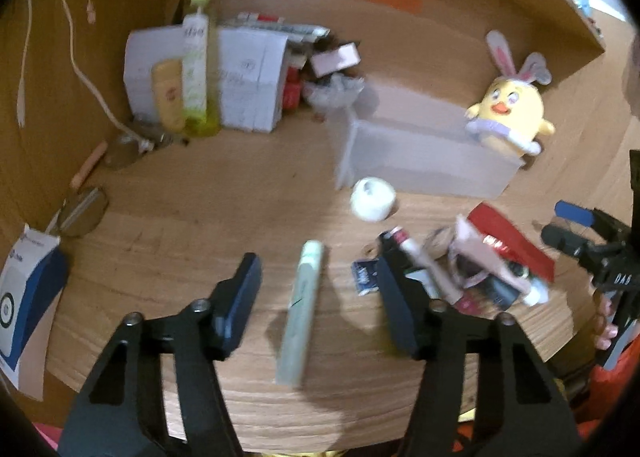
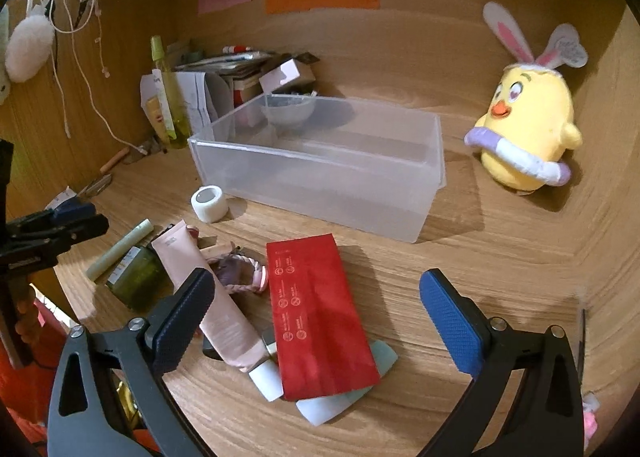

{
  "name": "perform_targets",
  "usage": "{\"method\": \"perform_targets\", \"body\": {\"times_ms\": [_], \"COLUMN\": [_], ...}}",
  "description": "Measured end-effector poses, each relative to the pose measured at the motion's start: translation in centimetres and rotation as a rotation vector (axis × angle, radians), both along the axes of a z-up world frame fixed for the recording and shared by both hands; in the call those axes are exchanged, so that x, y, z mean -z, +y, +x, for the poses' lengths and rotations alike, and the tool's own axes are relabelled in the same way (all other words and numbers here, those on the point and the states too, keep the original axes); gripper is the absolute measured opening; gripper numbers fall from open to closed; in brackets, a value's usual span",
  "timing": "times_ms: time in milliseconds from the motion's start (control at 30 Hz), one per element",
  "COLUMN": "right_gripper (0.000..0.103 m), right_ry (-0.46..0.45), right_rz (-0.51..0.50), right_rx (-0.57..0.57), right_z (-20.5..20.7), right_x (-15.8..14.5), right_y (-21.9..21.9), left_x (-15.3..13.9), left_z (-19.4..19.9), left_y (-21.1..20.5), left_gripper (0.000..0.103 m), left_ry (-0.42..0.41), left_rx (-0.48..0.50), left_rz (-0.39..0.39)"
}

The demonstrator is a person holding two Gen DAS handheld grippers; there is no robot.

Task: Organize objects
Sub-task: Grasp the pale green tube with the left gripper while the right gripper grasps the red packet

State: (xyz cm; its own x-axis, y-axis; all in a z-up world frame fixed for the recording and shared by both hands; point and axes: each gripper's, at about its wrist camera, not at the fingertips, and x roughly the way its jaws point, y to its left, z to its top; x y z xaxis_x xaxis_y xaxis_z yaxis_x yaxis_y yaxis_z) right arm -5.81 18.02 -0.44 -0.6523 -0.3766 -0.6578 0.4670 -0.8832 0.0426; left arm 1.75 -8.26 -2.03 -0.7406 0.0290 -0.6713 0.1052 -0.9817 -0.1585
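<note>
A clear plastic bin (image 2: 320, 181) stands on the wooden desk (image 2: 500, 257); it also shows in the left wrist view (image 1: 420, 161). My left gripper (image 1: 318, 289) is open above a pale green tube (image 1: 302, 313) that lies between its fingers. My right gripper (image 2: 316, 305) is open above a red packet (image 2: 316, 317), which lies on a pile with a pink tube (image 2: 212, 297), a green jar (image 2: 138, 281) and a pink braided band (image 2: 244, 277). A white tape roll (image 2: 210, 203) sits in front of the bin.
A yellow chick plush (image 2: 528, 125) with bunny ears stands at the right. Bottles (image 1: 196, 69), papers and boxes (image 1: 252, 77) crowd the back left corner. Cords (image 2: 84, 69) hang on the left wall. A blue and white box (image 1: 24, 305) lies at the desk's left edge.
</note>
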Motion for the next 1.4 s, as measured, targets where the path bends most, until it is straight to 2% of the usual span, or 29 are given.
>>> {"method": "perform_targets", "body": {"times_ms": [200, 300, 400, 467, 600, 633, 733, 1000, 1400], "right_gripper": [0.094, 0.09, 0.085, 0.077, 0.067, 0.063, 0.051, 0.051, 0.051], "right_ry": [-0.069, -0.096, -0.114, -0.135, -0.169, -0.173, -0.181, -0.127, -0.007], "right_rz": [0.016, 0.062, 0.104, 0.119, 0.135, 0.142, 0.167, 0.148, 0.038], "right_rx": [-0.04, -0.055, -0.07, -0.067, -0.076, -0.079, -0.086, -0.063, -0.007], "right_z": [-2.0, -2.9, -3.6, -4.1, -5.0, -5.2, -5.5, -5.1, -3.4], "right_x": [0.9, 1.7, 2.4, 2.8, 3.7, 3.8, 4.3, 4.0, -0.3], "right_y": [-1.0, -2.0, -3.0, -3.3, -3.6, -3.7, -4.1, -3.5, -1.0], "left_x": [2.3, 3.3, 3.4, 3.4, 3.4, 3.4, 3.4, 2.7, -1.8], "left_z": [-1.0, -1.7, -1.9, -2.0, -2.4, -2.6, -3.0, -3.1, -3.0], "left_y": [-0.5, -0.7, -0.5, -0.4, -0.1, 0.0, 0.2, -0.2, 0.6], "left_gripper": [0.047, 0.04, 0.038, 0.034, 0.025, 0.016, 0.015, 0.015, 0.015], "left_ry": [-0.078, -0.123, -0.124, -0.124, -0.123, -0.121, -0.119, -0.092, 0.059], "left_rx": [0.006, 0.014, 0.016, 0.025, 0.033, 0.043, 0.056, 0.038, 0.04], "left_rz": [-0.019, -0.008, -0.035, -0.04, -0.071, -0.073, -0.08, -0.054, -0.035]}}
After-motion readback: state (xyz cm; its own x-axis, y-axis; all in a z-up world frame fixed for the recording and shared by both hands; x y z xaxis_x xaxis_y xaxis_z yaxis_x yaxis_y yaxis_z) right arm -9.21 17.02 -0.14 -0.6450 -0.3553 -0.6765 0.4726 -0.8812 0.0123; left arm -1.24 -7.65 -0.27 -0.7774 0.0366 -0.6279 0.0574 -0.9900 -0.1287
